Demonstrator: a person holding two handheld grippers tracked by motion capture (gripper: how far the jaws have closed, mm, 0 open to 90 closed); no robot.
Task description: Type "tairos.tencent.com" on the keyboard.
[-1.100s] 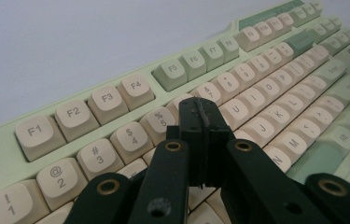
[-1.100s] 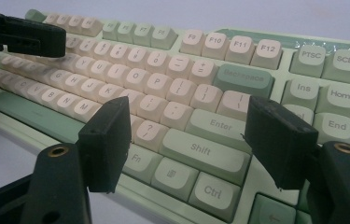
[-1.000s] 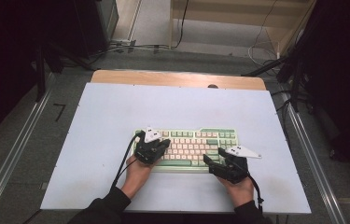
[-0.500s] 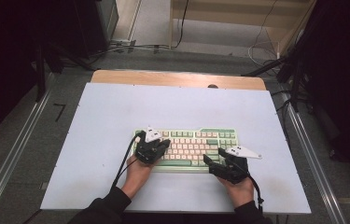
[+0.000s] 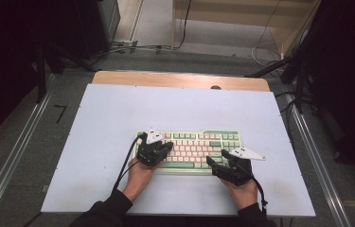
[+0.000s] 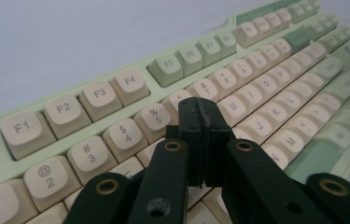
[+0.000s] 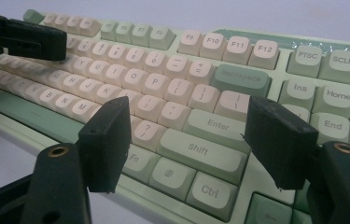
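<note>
Hand-held gripper pair at work from above: left hand-held gripper [image 5: 158, 150] and right hand-held gripper [image 5: 223, 163] hover over a green keyboard [image 5: 199, 144] near the counter's [image 5: 118, 109] front edge. Left gripper view: jaws pressed together, empty, above the number row. Right gripper view: jaws spread wide over Shift key [image 7: 199, 150]. Typing seems underway; next, a precise downward tap.

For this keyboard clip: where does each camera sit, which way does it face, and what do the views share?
High view: above the person's side, facing forward and down on the table; forearms, hands, both tongs.
Left gripper view: on the left tongs, jaws shut, low over the number row.
Right gripper view: on the right tongs, jaws open, facing Enter and Shift.
Shared: the keyboard; the right gripper view also catches the left tongs.
</note>
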